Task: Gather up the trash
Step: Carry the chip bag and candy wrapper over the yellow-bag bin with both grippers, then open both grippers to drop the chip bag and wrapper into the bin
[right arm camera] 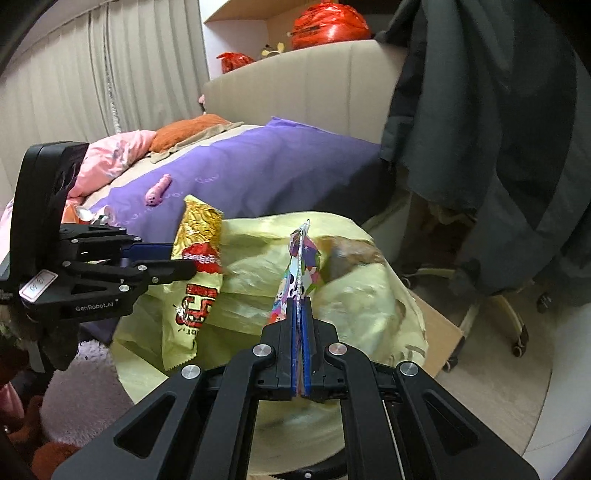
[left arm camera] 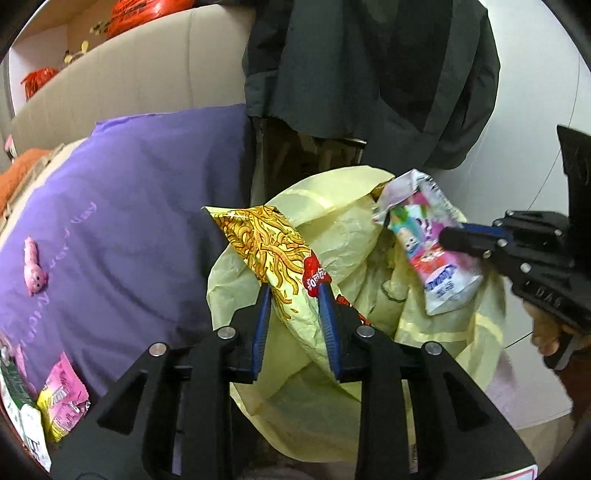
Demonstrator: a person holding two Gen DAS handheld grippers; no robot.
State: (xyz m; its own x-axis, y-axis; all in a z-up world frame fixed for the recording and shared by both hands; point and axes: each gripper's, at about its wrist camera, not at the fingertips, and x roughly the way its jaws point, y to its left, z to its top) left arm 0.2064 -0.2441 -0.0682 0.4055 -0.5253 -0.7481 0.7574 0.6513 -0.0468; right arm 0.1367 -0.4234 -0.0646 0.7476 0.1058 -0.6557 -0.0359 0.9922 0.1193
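My left gripper [left arm camera: 295, 291] is clenched on a yellow noodle-print snack wrapper with a red label [left arm camera: 273, 251], held over the crumpled pale yellow plastic trash bag [left arm camera: 332, 229] at the centre of the left view. My right gripper [right arm camera: 302, 306] is pinched tight on a pink and white cartoon-print foil wrapper [right arm camera: 295, 273], which stands edge-on above the same bag's mouth. In the right view the noodle wrapper hangs at centre left, partly in front of the bag.

Around them: a purple bedspread [left arm camera: 140, 206] fills the left of the left view, with a small pink plush toy [left arm camera: 34, 273] lying on it and a pink and yellow snack packet [left arm camera: 62, 398] at the lower left, cut off by the lens edge beside other wrappers I cannot make out. A dark grey jacket [left arm camera: 369, 66] hangs at the top centre, hiding most of the chair under it; only the chair's wheeled legs [right arm camera: 509, 325] show at the right of the right view. Orange plastic bags [right arm camera: 328, 26] sit on a shelf at the top. The inside of the trash bag is hidden by its own folds.
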